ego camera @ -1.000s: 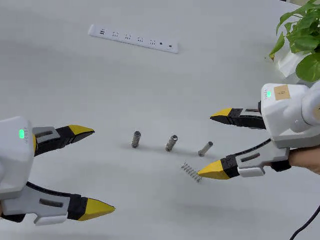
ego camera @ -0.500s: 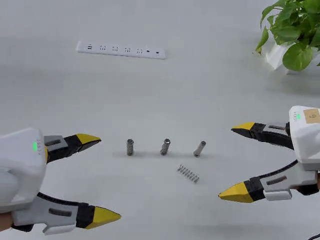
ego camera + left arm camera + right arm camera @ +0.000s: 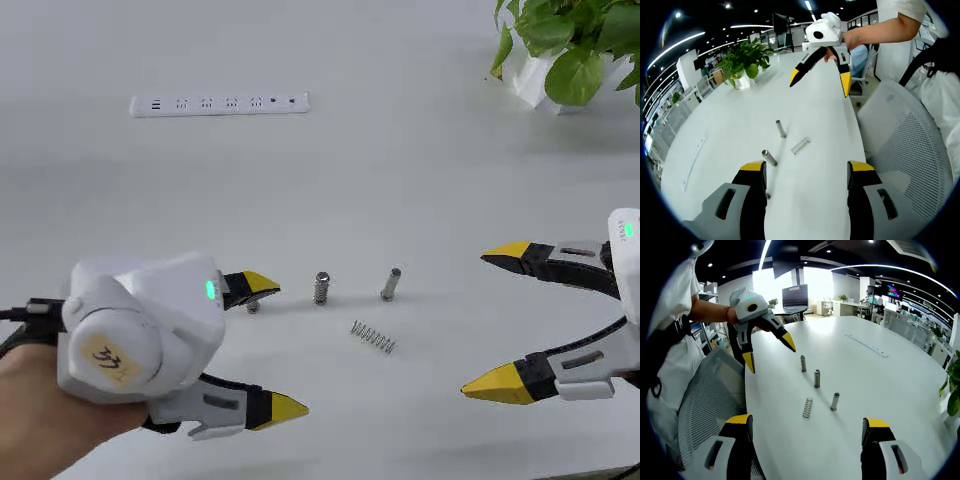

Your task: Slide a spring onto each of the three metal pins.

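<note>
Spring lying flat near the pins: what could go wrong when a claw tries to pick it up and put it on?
The spring is thin and lies flat, so the open right claw might pinch it crooked and send it rolling or popping away. The bare pin stands close beside it, so a careless reach could bump that pin. One tip of the left claw sits right next to the leftmost pin, which it might knock.

Silver spring (image 3: 373, 337) and bare pin (image 3: 390, 283); white table (image 3: 400, 180); green plant (image 3: 560, 40).
</note>
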Available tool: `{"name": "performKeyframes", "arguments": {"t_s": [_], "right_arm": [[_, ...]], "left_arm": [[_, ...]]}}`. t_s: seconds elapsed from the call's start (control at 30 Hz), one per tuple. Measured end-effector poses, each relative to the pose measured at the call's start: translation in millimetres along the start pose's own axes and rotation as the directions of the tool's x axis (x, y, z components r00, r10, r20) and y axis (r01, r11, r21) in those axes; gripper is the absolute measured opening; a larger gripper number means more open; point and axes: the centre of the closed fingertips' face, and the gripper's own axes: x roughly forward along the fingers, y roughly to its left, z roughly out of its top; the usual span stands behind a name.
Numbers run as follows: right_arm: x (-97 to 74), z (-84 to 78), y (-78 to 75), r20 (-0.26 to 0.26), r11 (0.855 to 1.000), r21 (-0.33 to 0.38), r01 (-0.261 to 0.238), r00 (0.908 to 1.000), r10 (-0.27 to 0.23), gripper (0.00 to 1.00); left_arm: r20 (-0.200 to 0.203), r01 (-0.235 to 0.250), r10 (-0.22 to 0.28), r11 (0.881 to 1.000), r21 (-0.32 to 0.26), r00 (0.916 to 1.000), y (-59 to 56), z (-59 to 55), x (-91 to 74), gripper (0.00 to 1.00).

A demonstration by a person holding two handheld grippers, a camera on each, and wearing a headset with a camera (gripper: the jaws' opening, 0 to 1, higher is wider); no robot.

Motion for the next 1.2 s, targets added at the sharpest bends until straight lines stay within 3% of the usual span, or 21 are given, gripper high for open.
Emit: {"name": "performKeyframes", "arguments": {"t_s": [0.03, 0.17, 0.27, 0.33, 0.47, 0.53, 0.67, 0.73, 0.9, 1.07, 1.13, 1.2], "right_arm": [[-1.3, -2.0, 0.5, 0.004, 1.000, 0.005, 0.001, 1.0000, -0.001, 0.89], [-4.2, -8.9, 2.7, 0.010, 1.000, 0.016, 0.006, 0.9999, -0.006, 0.88], [-6.7, -13.7, 2.7, 0.017, 1.000, 0.027, 0.014, 0.9998, -0.015, 0.87], [-8.6, -17.0, 1.6, 0.025, 0.999, 0.041, 0.022, 0.9994, -0.023, 0.87], [-11.1, -25.2, -0.5, 0.030, 0.998, 0.057, 0.034, 0.9989, -0.035, 0.85], [-11.7, -28.7, -1.4, 0.034, 0.997, 0.063, 0.037, 0.9986, -0.040, 0.85], [-13.1, -34.6, -3.1, 0.036, 0.997, 0.069, 0.044, 0.9983, -0.047, 0.85], [-14.6, -37.3, -4.1, 0.041, 0.996, 0.074, 0.048, 0.9979, -0.051, 0.84], [-19.7, -45.7, -5.1, 0.047, 0.995, 0.085, 0.048, 0.9976, -0.052, 0.85], [-24.5, -51.1, -4.5, 0.054, 0.994, 0.094, 0.051, 0.9970, -0.056, 0.85], [-25.1, -53.4, -4.4, 0.051, 0.994, 0.097, 0.050, 0.9972, -0.055, 0.85], [-26.0, -55.2, -5.2, 0.049, 0.994, 0.100, 0.052, 0.9972, -0.057, 0.85]], "left_arm": [[-0.026, 0.005, -0.005, 0.999, 0.032, 0.9996, 1.6, 0.4, 7.5, 0.60], [-0.043, 0.036, -0.035, 0.999, 0.038, 0.9985, 1.2, 5.2, 32.6, 0.55], [-0.112, 0.034, -0.024, 0.996, 0.081, 0.9934, 6.4, -1.3, 47.3, 0.50], [-0.110, 0.044, -0.034, 0.995, 0.086, 0.9933, 6.8, 0.3, 57.6, 0.47], [-0.185, 0.053, -0.029, 0.990, 0.128, 0.9824, 9.2, -8.8, 72.3, 0.42], [-0.197, 0.057, -0.032, 0.991, 0.125, 0.9798, 9.4, -10.0, 79.9, 0.40], [-0.242, 0.074, -0.036, 0.986, 0.151, 0.9696, 7.2, -14.0, 91.2, 0.39], [-0.280, 0.083, -0.032, 0.982, 0.170, 0.9596, 7.0, -19.4, 97.5, 0.36], [-0.328, 0.107, -0.042, 0.977, 0.183, 0.9439, 4.2, -23.0, 110.4, 0.33], [-0.353, 0.112, -0.047, 0.979, 0.167, 0.9344, 7.4, -27.6, 115.0, 0.29], [-0.374, 0.116, -0.047, 0.980, 0.163, 0.9262, 8.4, -31.7, 115.9, 0.26], [-0.372, 0.116, -0.053, 0.982, 0.149, 0.9266, 7.9, -31.4, 117.4, 0.24]]}}
